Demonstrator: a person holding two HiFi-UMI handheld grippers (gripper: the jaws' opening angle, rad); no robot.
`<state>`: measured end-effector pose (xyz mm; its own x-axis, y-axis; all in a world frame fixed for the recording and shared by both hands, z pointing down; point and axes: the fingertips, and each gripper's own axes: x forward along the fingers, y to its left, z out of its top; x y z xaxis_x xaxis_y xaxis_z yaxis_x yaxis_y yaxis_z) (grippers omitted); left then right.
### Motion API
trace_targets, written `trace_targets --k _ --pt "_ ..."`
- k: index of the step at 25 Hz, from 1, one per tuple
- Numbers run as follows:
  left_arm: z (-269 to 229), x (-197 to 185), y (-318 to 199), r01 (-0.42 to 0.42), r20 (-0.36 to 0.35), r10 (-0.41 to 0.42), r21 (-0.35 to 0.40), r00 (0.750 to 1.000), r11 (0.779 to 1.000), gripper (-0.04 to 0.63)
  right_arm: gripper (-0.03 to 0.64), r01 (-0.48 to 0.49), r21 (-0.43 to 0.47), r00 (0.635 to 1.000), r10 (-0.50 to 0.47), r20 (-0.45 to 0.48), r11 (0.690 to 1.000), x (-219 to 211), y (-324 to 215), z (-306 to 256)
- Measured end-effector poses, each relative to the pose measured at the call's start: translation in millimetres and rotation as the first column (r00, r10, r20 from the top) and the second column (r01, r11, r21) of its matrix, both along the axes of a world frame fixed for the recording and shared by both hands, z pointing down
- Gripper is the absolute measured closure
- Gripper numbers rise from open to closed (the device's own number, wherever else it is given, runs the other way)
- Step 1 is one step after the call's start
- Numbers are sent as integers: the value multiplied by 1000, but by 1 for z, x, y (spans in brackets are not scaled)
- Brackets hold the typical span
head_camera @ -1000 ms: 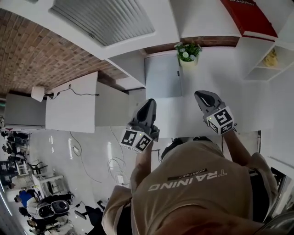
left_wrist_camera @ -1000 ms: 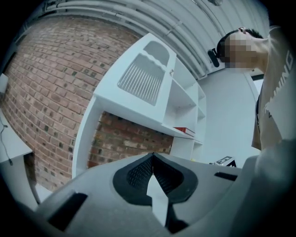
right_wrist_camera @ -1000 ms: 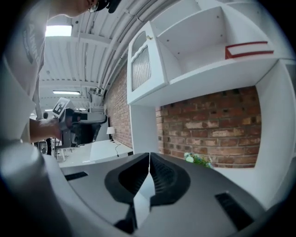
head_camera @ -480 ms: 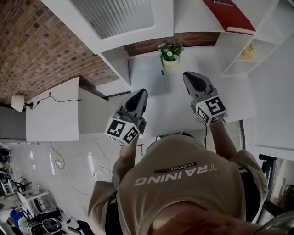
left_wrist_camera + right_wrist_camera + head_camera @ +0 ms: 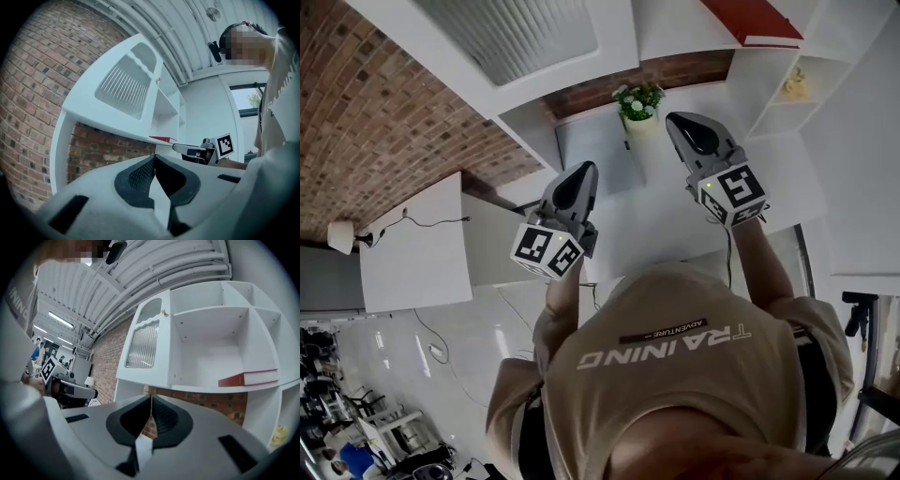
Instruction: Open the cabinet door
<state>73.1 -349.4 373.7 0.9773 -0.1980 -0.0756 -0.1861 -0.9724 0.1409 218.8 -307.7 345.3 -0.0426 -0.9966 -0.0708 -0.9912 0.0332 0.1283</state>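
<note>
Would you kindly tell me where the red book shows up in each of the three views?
Head view: the red book is at the top edge, right of centre.
Left gripper view: the red book is a thin sliver near the centre.
Right gripper view: the red book lies flat, right of centre.
Shared landmark: the ribbed cabinet door, left of the book in every view.
</note>
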Motion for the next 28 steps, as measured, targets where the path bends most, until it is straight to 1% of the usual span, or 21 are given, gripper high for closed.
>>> trace_targets --k 2,4,11,14,15,16,17,19,22,28 --pt "-3 0 -3 3 3 -3 12 1000 1000 588 601 -13 26 999 14 -41 1000 3 -3 -9" --pt "-5 1 -7 11 4 -11 18 1000 1000 588 601 -13 42 998 16 -57 999 7 -9 -17" --pt "-7 6 -23 41 10 -41 4 999 999 588 601 12 86 999 -8 -51 996 26 -41 -47" --pt "-2 11 -27 54 15 -53 -17 998 998 588 598 36 67 999 -35 -23 997 33 -57 -46" --pt "0 12 -28 58 20 -57 -19 998 998 588 591 53 61 999 -53 -5 997 33 -62 -45" --pt "0 13 -30 62 25 -62 -19 998 998 588 528 75 56 997 -76 14 996 33 -68 -44" --pt "1 15 -31 68 29 -67 -20 997 998 588 482 97 52 995 -99 31 994 33 -73 -42" --pt "6 19 -32 77 35 -76 -25 996 997 588 482 124 50 991 -127 49 991 34 -81 -41" --pt "15 25 -32 92 45 -90 -43 995 995 588 482 143 56 989 -146 41 988 37 -89 -43" --pt "29 17 -30 131 58 -126 -93 990 987 588 483 189 56 980 -192 57 980 34 -104 -49"
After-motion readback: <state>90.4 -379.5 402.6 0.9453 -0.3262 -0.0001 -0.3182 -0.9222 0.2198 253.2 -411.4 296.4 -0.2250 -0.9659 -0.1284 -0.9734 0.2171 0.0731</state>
